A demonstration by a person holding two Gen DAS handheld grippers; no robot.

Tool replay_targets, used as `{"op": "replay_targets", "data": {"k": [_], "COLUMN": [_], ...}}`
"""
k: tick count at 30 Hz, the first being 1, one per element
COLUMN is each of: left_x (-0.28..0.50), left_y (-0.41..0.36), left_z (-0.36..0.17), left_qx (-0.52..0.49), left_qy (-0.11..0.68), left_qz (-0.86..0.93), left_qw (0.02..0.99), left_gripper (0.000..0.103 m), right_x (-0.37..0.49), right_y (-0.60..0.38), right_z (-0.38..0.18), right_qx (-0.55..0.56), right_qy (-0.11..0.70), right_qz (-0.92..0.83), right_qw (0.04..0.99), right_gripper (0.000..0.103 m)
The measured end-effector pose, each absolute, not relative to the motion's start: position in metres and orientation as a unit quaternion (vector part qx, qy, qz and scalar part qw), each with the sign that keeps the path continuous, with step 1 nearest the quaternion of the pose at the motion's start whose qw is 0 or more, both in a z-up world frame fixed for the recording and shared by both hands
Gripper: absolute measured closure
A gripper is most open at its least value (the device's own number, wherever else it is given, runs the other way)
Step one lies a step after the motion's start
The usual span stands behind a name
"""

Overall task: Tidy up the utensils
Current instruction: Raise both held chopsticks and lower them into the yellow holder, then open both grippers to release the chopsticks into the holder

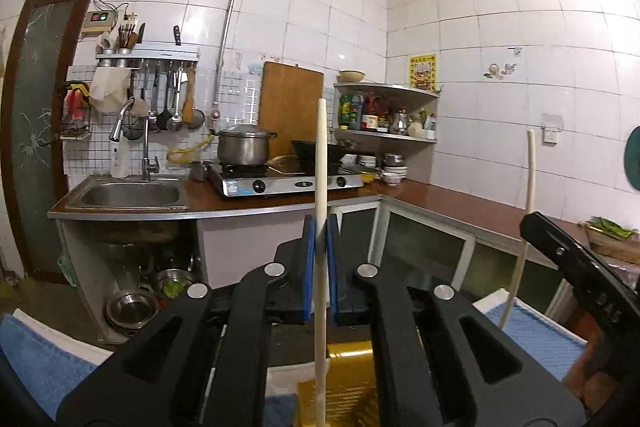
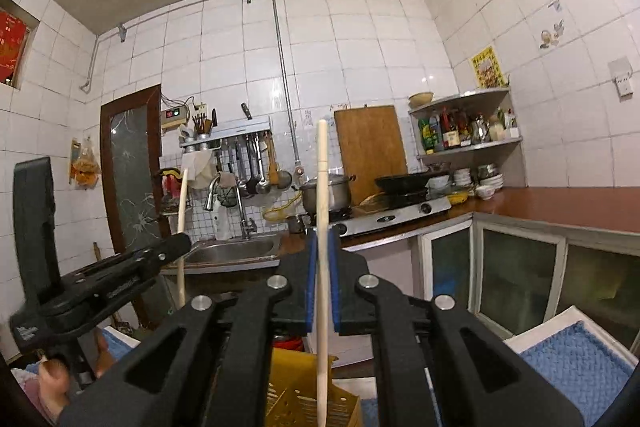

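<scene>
White-tiled kitchen, both grippers raised, each clamped on one pale chopstick.

Left gripper [image 1: 321, 239] had blue pads pinched on an upright chopstick [image 1: 321, 155]; right gripper [image 2: 322, 247] gripped its own chopstick [image 2: 322, 167] likewise. Below them sat a yellow slotted holder [image 2: 304, 399] on a blue towel [image 2: 576, 363]. Farther back: brown counter [image 1: 460, 203], sink [image 1: 132, 195], stove [image 1: 288, 183], pot [image 1: 244, 147].

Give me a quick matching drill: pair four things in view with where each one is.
1. left chopstick
2. pot
3. cutting board
4. yellow basket

a. on the stove
b. leaning on the tiled wall
c. pinched upright in the left gripper's jaws
d. low, under the grippers

Pairs: 1-c, 2-a, 3-b, 4-d
</scene>
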State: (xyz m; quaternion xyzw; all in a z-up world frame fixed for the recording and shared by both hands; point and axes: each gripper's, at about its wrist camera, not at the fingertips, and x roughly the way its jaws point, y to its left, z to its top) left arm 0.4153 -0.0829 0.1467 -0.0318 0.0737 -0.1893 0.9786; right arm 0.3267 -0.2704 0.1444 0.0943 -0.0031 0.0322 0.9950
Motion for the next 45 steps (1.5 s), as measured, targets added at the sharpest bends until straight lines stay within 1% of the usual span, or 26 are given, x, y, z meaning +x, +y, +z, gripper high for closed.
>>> {"op": "replay_targets", "data": {"k": [5, 11, 15, 24, 29, 35, 41, 42, 44, 45], "left_x": [0.428, 0.419, 0.411, 0.397, 0.399, 0.392, 0.392, 0.391, 0.389, 0.387], "left_y": [-0.077, -0.073, -0.071, -0.067, -0.063, -0.063, -0.057, -0.056, -0.052, -0.049], "left_z": [0.117, 0.089, 0.077, 0.061, 0.052, 0.05, 0.051, 0.052, 0.057, 0.06], "left_qx": [-0.047, -0.026, -0.021, -0.012, -0.021, -0.013, -0.016, -0.015, -0.017, -0.019], "left_qy": [0.105, 0.121, 0.128, 0.139, 0.167, 0.18, 0.222, 0.226, 0.238, 0.242], "left_qz": [-0.203, -0.199, -0.197, -0.192, -0.194, -0.191, -0.182, -0.179, -0.173, -0.172], "left_qw": [0.972, 0.972, 0.972, 0.971, 0.967, 0.965, 0.958, 0.957, 0.956, 0.955], "left_gripper": [0.099, 0.099, 0.099, 0.098, 0.098, 0.096, 0.091, 0.089, 0.08, 0.069], "right_x": [0.334, 0.337, 0.335, 0.328, 0.321, 0.316, 0.318, 0.319, 0.32, 0.321], "right_y": [-0.269, -0.274, -0.27, -0.27, -0.266, -0.265, -0.265, -0.266, -0.269, -0.271], "right_z": [0.128, 0.098, 0.081, 0.059, 0.051, 0.048, 0.044, 0.045, 0.047, 0.05], "right_qx": [0.094, 0.105, 0.094, 0.093, 0.094, 0.094, 0.096, 0.098, 0.106, 0.111], "right_qy": [0.01, 0.036, 0.052, 0.068, 0.074, 0.084, 0.125, 0.135, 0.148, 0.16], "right_qz": [0.04, 0.043, 0.041, 0.033, 0.035, 0.029, 0.028, 0.031, 0.035, 0.036], "right_qw": [0.995, 0.993, 0.993, 0.993, 0.992, 0.992, 0.987, 0.985, 0.983, 0.98], "right_gripper": [0.097, 0.097, 0.097, 0.097, 0.097, 0.097, 0.097, 0.097, 0.096, 0.096]}}
